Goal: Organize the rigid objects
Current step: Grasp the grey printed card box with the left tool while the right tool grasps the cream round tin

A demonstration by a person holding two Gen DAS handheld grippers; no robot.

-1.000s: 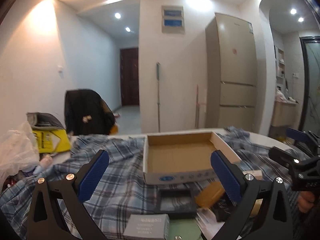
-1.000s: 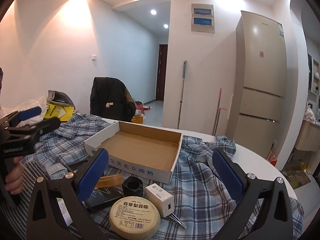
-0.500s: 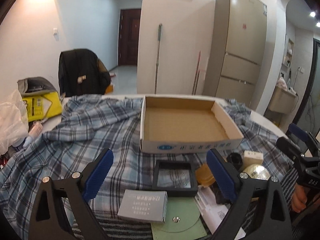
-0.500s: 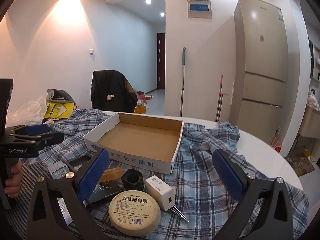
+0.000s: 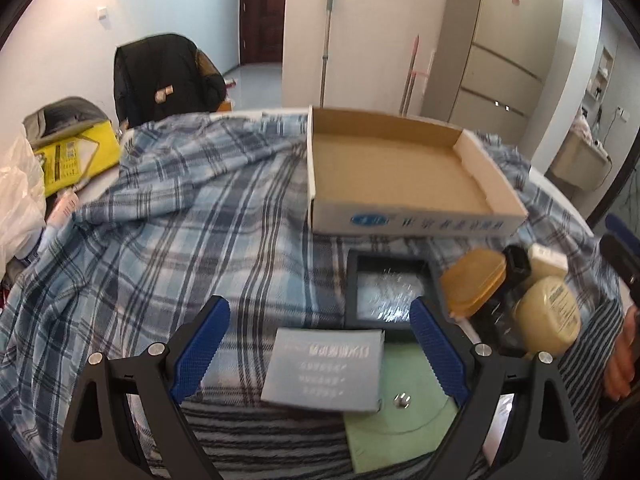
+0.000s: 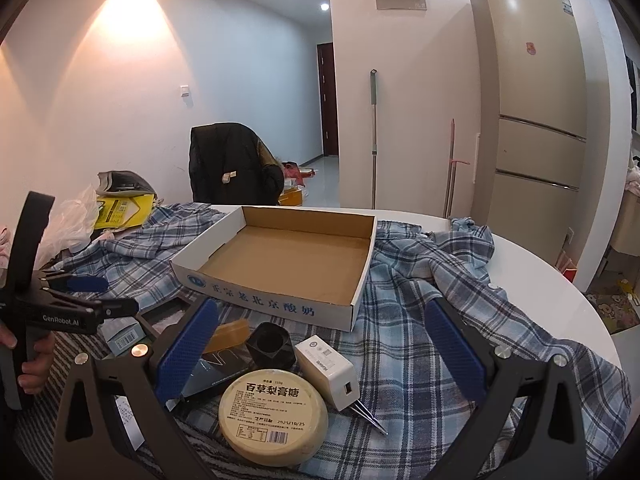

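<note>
A round white table (image 6: 540,292) carries a blue plaid shirt (image 5: 160,220). On it, toward the far edge, sits an empty cardboard tray (image 6: 280,256). The small things crowd the near edge — a round yellow candy tin (image 6: 274,416), a grey-blue box (image 5: 324,368), a white charger (image 6: 326,364), a black cup (image 6: 270,344). The left gripper (image 5: 320,348) hangs over the grey-blue box, jaws closing with nothing pinched; the right gripper (image 6: 320,352) stands apart and empty above the tin.

Left claw (image 5: 320,344): tilted steeply downward, jaws wide but closing, pads pressing on nothing.
Right claw (image 6: 320,356): angled gently down, jaws spread wide, nothing gripped.
Hands (image 6: 34,356): apparently wrapped round the handles.
</note>
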